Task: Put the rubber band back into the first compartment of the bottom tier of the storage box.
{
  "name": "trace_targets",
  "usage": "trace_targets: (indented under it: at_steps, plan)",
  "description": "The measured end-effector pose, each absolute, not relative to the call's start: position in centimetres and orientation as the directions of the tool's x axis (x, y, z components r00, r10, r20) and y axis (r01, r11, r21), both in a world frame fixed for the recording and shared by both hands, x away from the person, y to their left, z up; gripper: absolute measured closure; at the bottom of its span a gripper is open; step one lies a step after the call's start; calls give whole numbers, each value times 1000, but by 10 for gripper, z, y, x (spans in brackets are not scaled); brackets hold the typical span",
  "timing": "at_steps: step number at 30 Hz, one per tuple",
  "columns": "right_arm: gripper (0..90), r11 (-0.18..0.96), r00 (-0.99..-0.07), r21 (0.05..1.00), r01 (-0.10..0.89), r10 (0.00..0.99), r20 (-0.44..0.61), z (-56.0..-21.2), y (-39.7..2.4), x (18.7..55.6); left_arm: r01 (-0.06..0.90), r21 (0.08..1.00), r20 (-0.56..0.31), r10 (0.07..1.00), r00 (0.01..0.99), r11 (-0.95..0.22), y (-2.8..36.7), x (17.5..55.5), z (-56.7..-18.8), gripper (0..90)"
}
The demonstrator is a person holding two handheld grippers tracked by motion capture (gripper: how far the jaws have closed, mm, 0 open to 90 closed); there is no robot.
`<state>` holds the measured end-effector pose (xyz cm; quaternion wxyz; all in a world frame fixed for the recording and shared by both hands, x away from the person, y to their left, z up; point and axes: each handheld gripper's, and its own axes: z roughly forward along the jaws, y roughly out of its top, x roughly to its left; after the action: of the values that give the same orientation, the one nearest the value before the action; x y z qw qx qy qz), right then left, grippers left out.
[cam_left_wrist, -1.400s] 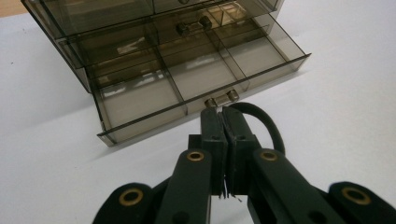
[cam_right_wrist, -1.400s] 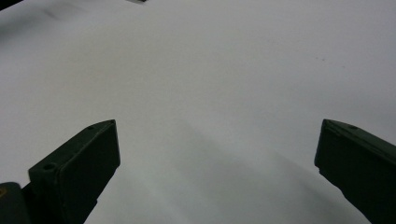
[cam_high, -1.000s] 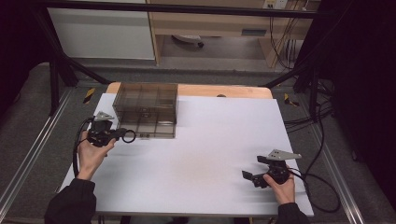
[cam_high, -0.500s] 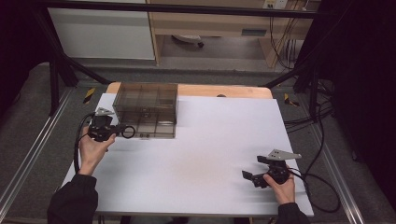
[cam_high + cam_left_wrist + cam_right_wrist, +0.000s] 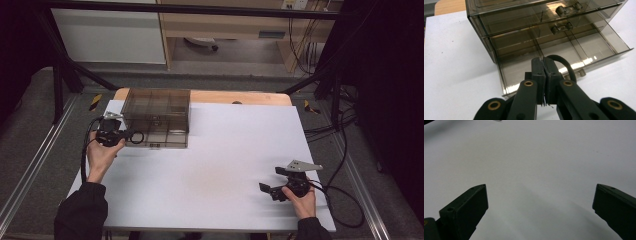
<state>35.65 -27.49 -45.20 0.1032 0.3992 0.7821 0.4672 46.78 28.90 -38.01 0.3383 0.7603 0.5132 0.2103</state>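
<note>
A smoky clear drawer box stands at the back left of the white table. Its lowest drawer is pulled out, with dividers inside. My left gripper is at the box's front left corner, shut on a black rubber ring. In the left gripper view the ring loops out past the closed fingertips, above the open drawer's front compartment. My right gripper rests low at the table's near right, open; its jaws stand wide apart over bare white surface.
The white sheet covers most of the wooden table. Two upper drawers with small knobs are closed. Cables trail off the right edge, and a black frame surrounds the table.
My left gripper has carried the ring a little farther from the person, closer to the box front. The right gripper has barely moved.
</note>
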Motion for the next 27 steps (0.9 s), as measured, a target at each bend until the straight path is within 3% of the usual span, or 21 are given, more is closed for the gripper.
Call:
trace_targets:
  at_steps: [27]
  plan:
    - [7,246,-660,813,528,721,211,-452,-275,356,658,722,-14,947,322,-213,294,495,-406,877]
